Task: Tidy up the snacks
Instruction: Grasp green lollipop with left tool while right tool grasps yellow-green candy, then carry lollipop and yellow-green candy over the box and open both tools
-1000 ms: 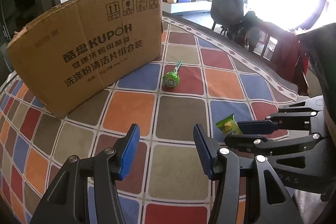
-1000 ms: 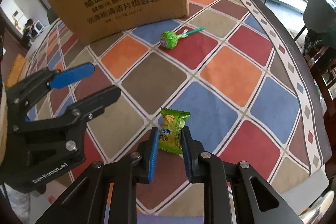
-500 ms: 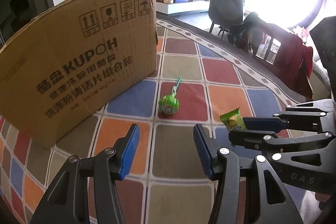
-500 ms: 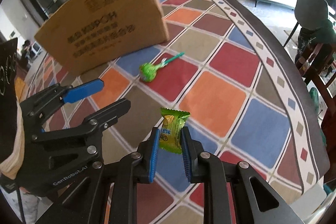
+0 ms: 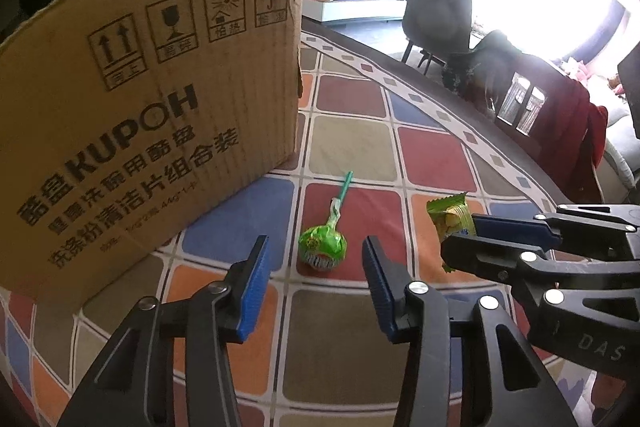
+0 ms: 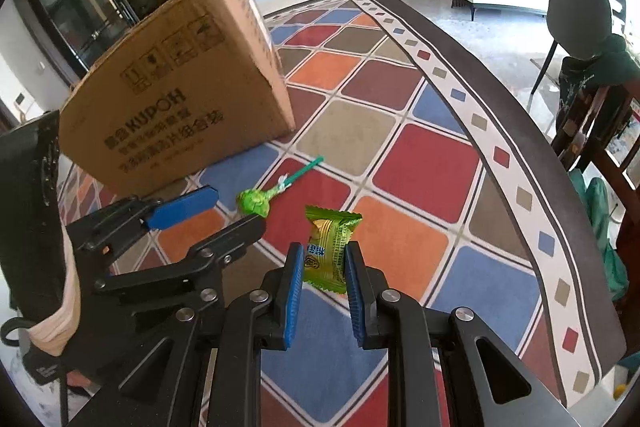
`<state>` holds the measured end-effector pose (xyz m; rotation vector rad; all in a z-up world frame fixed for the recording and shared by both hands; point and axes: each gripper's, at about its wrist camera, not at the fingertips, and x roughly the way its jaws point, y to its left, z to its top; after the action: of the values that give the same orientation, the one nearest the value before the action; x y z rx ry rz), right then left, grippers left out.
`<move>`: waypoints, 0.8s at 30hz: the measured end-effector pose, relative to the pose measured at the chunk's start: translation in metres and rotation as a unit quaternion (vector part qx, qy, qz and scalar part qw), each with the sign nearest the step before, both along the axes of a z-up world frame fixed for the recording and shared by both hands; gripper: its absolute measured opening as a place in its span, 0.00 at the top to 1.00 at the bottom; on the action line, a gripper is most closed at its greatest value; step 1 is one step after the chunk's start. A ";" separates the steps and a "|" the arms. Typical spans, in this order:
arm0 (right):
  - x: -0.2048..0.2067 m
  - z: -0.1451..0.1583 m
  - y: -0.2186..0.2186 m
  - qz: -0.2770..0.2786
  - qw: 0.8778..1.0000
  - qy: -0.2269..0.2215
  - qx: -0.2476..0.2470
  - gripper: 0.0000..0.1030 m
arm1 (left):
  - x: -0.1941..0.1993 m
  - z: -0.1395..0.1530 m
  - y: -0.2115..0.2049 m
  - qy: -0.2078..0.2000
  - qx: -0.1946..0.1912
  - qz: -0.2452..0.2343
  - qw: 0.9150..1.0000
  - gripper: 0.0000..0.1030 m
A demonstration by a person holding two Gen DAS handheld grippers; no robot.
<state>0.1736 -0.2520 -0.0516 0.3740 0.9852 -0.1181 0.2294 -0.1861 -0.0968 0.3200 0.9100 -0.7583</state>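
Right gripper (image 6: 321, 267), clamping a green snack packet (image 6: 330, 247) now lifted off the checkered tablecloth (image 6: 424, 167), is nearing the cardboard box (image 6: 176, 95) while the open left gripper (image 5: 314, 281) is closing on the green lollipop (image 5: 323, 247) lying beside it.

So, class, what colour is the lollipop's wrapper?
Bright green on the lollipop, with a lighter green stick; clearest in the left wrist view.

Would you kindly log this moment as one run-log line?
right claw: shut on green snack packet | left claw: open, facing green lollipop on tablecloth | cardboard box: beside
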 end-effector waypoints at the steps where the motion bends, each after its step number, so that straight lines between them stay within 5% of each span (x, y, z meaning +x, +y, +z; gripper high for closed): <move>1: 0.001 0.000 -0.001 -0.001 1.000 -0.001 0.002 0.79 | 0.001 -0.001 -0.002 0.002 0.001 -0.001 1.000 0.58; 7: 0.004 -0.002 -0.008 -0.009 1.000 -0.003 0.009 0.79 | 0.003 -0.008 -0.009 0.014 0.007 -0.003 1.000 0.74; 24: 0.001 0.009 -0.011 -0.007 1.000 -0.022 0.016 0.79 | -0.011 0.017 0.013 0.003 -0.021 0.040 0.999 0.74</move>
<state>0.1750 -0.2628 -0.0423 0.4109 0.9426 -0.1077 0.2186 -0.1731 -0.0797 0.2425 0.9061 -0.7053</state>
